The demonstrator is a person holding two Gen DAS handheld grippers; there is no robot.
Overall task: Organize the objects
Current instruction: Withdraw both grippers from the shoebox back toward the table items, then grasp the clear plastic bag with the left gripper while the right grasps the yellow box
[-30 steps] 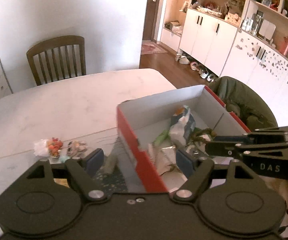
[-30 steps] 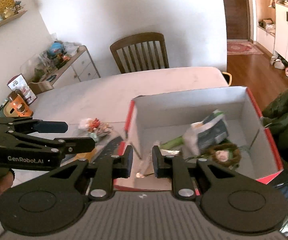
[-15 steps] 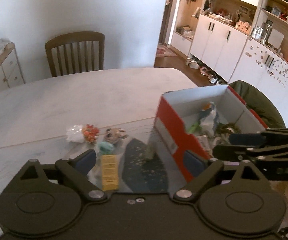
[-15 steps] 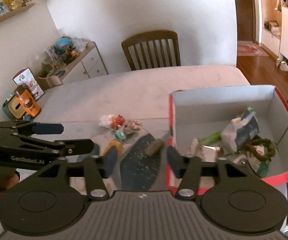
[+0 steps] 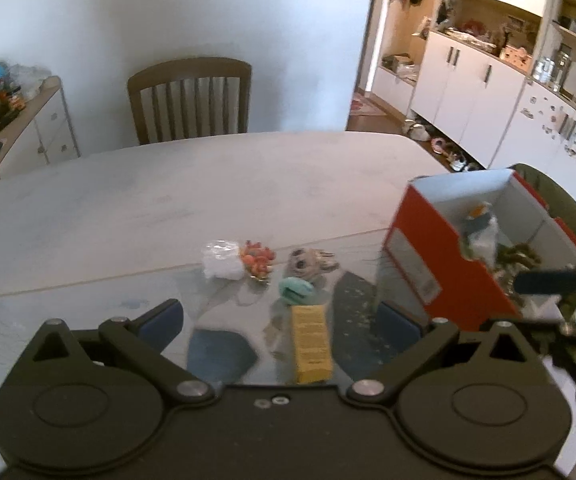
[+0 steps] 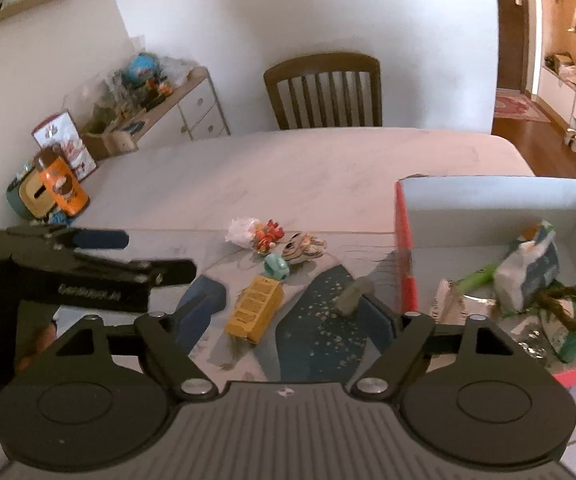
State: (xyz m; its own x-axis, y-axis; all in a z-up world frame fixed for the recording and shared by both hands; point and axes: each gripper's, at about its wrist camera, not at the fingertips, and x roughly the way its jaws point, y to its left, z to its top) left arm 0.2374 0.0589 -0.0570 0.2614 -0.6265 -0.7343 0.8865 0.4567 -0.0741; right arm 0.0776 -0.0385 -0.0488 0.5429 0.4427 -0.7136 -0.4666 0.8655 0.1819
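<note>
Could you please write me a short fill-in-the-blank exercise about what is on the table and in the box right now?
1. The small yellow carton lies on the table, to the ____ of the red box.
2. Both the left tongs and the right tongs are ____.
3. The brown twig wreath lies ____ the red box.
4. Behind the table stands a wooden ____.

Missing words: left; open; inside; chair

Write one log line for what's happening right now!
left gripper: open, empty | right gripper: open, empty | yellow box: on table | red box: partly filled

right gripper [image 6: 288, 308] widened, both withdrawn from box [image 6: 495, 200]
</note>
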